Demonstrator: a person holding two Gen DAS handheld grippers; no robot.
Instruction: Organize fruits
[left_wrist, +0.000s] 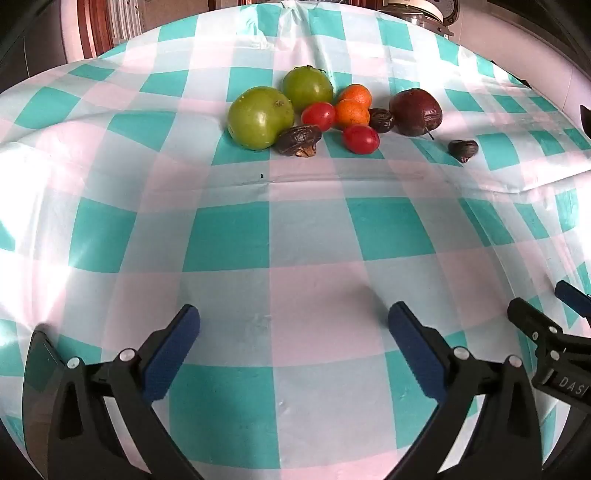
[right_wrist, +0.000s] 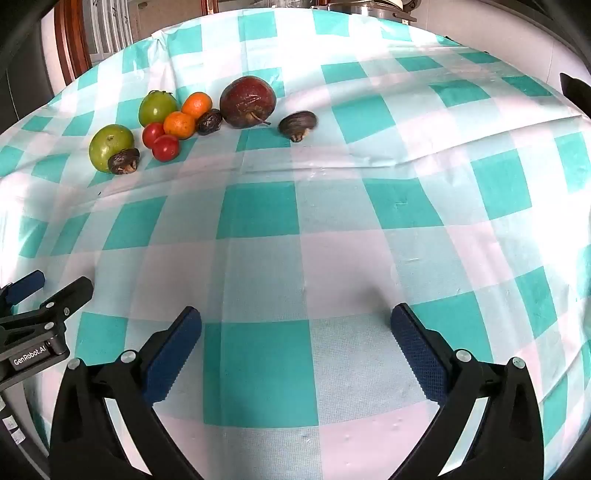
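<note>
A cluster of fruit lies on the far half of the checked tablecloth (left_wrist: 295, 236). It holds two green apples (left_wrist: 260, 117) (left_wrist: 307, 88), two red tomatoes (left_wrist: 318, 116) (left_wrist: 361, 139), two oranges (left_wrist: 352, 112) (left_wrist: 355, 95), a dark red wrinkled apple (left_wrist: 416, 111) and three dark brown shrivelled pieces (left_wrist: 300, 140) (left_wrist: 381, 119) (left_wrist: 463, 149). My left gripper (left_wrist: 294, 328) hangs open over bare cloth, well short of the fruit. My right gripper (right_wrist: 296, 330) is open too, with the red apple (right_wrist: 248, 101) and a lone brown piece (right_wrist: 298, 125) far ahead.
The cloth is wrinkled, with a fold line running across just in front of the fruit. A metal pot (left_wrist: 421, 11) stands past the table's far edge. Wooden furniture (right_wrist: 72, 40) is at the back left. Each gripper shows at the edge of the other's view.
</note>
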